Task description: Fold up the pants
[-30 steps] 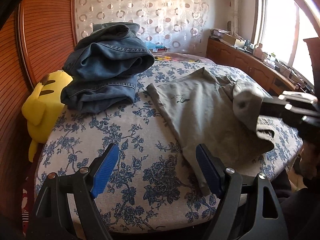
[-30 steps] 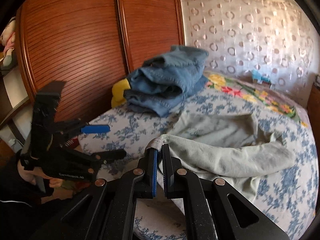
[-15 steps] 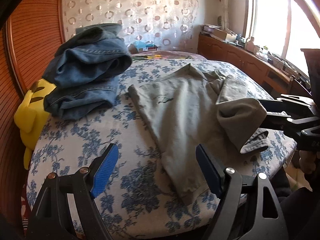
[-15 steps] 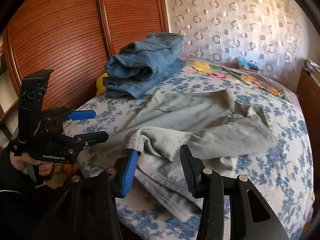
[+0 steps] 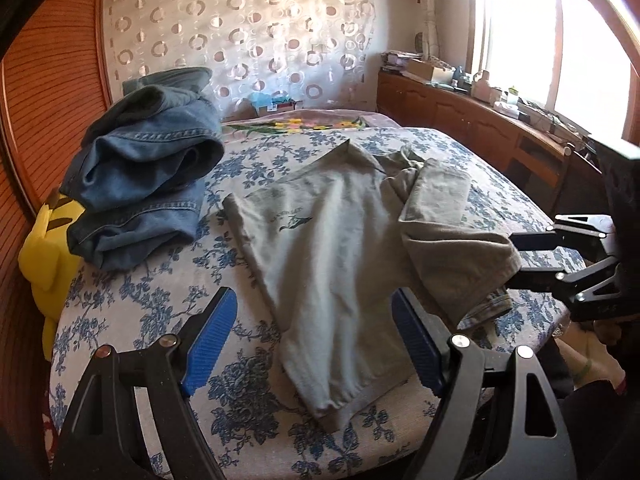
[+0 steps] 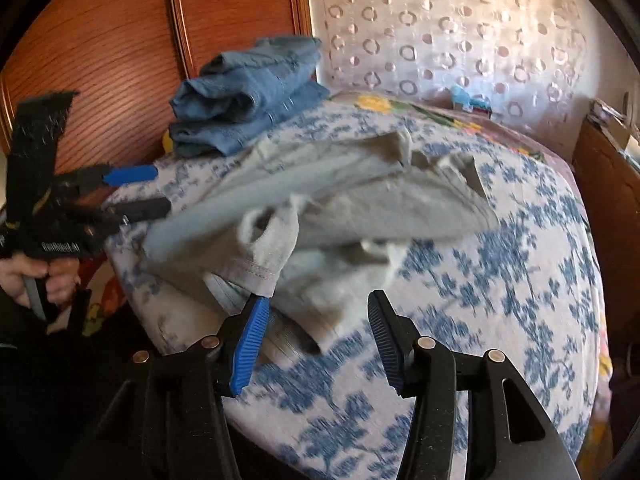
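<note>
Grey-green pants [image 5: 332, 248] lie on the flowered bed [image 5: 160, 312], one leg stretched toward me, the other folded back over it on the right [image 5: 452, 248]. My left gripper [image 5: 312, 344] is open and empty over the near leg. My right gripper [image 6: 316, 340] is open and empty just short of the folded leg's hem [image 6: 256, 256]. It also shows at the right of the left wrist view [image 5: 520, 256], beside the folded leg. The left gripper shows at the left of the right wrist view [image 6: 136, 192].
A pile of folded blue jeans [image 5: 148, 168] sits at the bed's far left. A yellow plush toy [image 5: 48, 256] is wedged beside the wooden wardrobe [image 6: 120, 52]. A wooden sideboard [image 5: 480, 120] with clutter runs under the window on the right.
My right gripper opened and let go of the pant leg, which dropped folded over the other leg. Both grippers drew back a little toward the bed's near edge.
</note>
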A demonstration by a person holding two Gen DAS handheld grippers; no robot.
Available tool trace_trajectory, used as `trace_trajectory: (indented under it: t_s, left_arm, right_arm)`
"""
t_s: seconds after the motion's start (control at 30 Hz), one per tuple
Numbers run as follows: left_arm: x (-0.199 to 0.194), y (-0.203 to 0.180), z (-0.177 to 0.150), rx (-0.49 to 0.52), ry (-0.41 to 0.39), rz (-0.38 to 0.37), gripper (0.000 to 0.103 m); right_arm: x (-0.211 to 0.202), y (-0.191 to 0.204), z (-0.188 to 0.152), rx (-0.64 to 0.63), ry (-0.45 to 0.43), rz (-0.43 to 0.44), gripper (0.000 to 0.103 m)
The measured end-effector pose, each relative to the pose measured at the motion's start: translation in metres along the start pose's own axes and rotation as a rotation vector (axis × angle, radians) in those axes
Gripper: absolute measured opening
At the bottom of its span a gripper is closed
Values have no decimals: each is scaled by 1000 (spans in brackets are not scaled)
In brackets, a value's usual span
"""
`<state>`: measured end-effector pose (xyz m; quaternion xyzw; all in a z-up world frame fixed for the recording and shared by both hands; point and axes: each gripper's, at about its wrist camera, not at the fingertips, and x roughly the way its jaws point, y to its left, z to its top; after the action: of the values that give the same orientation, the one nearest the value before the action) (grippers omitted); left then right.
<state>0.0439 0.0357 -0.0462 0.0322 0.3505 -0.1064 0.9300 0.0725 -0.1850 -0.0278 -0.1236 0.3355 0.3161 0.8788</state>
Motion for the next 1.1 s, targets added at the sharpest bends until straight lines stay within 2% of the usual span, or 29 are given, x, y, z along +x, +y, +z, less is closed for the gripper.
trace_trajectory:
  t_s: [0.1,0.2,0.5,0.7,0.87,1.1]
  left_arm:
    - [0,-8,5,22,-6,-13,80]
    - [0,-19,12,43,-15,-27,80]
    - [4,-50,18,110,-14,-85,80]
    - [3,-50,13,108,0,-92,80]
    - [-2,-44,11,92,-8,-97,80]
    - [5,-32,0,71,21,-84,80]
  right_arm:
    - [-4,-7,-7,13,26,-6,54]
    - [-18,-17,-14,46,2,-7,54]
    - [-35,-59,-17,176,-84,-145,54]
    - [-13,-61,-6,191,-103,-182,53]
    - [20,-57,3,177,-91,-173,53]
    - [33,-52,7,146,-87,-185,46]
